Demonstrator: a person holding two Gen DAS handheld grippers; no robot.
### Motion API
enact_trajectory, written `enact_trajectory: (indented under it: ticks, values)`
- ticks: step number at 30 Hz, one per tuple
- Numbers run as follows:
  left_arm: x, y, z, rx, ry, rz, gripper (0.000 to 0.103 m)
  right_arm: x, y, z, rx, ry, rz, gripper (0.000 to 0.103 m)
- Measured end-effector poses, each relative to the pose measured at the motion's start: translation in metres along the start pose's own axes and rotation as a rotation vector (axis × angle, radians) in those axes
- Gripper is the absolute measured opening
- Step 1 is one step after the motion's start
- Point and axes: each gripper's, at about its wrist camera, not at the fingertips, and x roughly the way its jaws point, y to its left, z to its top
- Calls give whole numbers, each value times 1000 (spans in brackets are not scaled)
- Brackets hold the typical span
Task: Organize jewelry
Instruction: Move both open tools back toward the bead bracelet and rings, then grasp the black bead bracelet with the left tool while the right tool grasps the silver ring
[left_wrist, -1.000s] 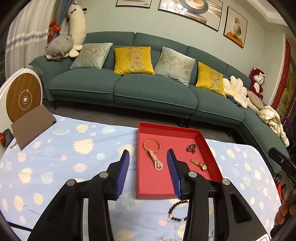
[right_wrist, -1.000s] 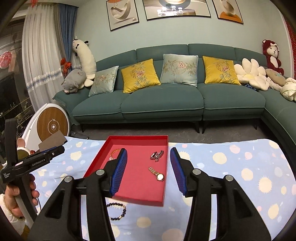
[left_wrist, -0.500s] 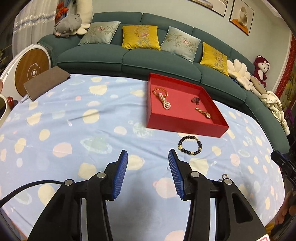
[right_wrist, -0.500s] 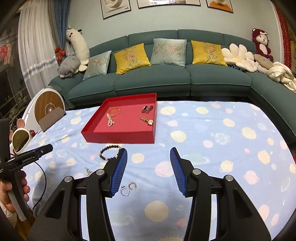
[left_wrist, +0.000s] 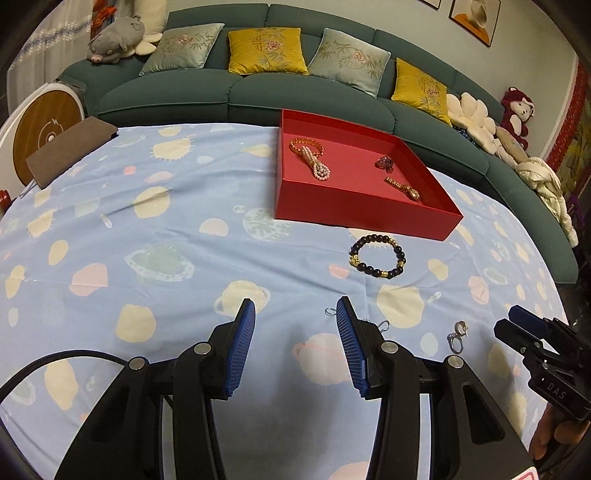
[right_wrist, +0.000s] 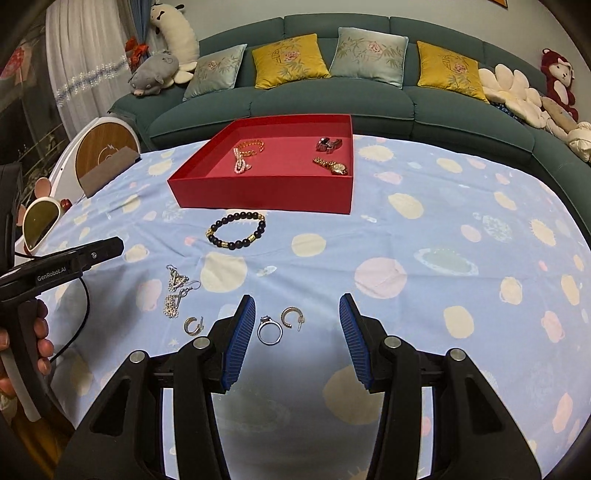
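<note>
On the left, the left gripper (left_wrist: 293, 312) hangs low over the spotted blue tablecloth (left_wrist: 147, 221), its blue-padded jaws spread wide with nothing between them. A small drop earring (left_wrist: 384, 325) peeks out beside its right finger. In the right wrist view, two dangling silver earrings (right_wrist: 177, 286) lie on the cloth near the left side, with a silver hoop earring (right_wrist: 194, 325) just below them. Further right, a silver ring (right_wrist: 269, 330) and a second hoop earring (right_wrist: 291, 317) rest close together, just ahead of the right gripper (right_wrist: 297, 310), near its left finger. That gripper is also wide open and grips nothing.

Beyond these, a black-and-gold beaded bracelet (right_wrist: 236, 230) lies flat on the cloth, just in front of the red tray (right_wrist: 258, 192) and apart from it. Inside the tray, a gold chain bracelet with a pearl strand (right_wrist: 245, 155) sits at the left. A dark cufflink-like piece (right_wrist: 328, 144) sits at the far right of the tray, and a gold wristwatch (right_wrist: 332, 166) lies nearer than it.

Behind the table runs a teal sofa (right_wrist: 332, 99) with yellow and pale green cushions.
</note>
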Motion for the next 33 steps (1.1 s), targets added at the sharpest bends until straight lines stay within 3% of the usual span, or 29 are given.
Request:
enact_trajectory:
  ticks: [5, 8, 12, 18, 24, 29, 33]
  values:
    - [12, -10, 6, 2, 19, -26, 44, 4, 0, -3, -3, 16, 3, 46]
    - [24, -23, 12, 16, 24, -43, 57, 4, 0, -4, -2, 18, 6, 46]
    - [46, -39, 23, 39, 40, -41, 57, 4, -1, -4, -4, 18, 6, 46]
    - [69, -46, 42, -17, 67, -81, 57, 4, -1, -6, -9, 23, 8, 46]
    - [94, -56, 55, 21, 58, -44, 57, 5, 0, -4, -9, 24, 13, 46]
    - [108, -64, 48, 95, 61, 13, 48, 8, -1, -3, -9, 30, 14, 46]
    - [107, -68, 44, 137, 41, 25, 13, 11, -3, -5, -5, 47, 15, 46]
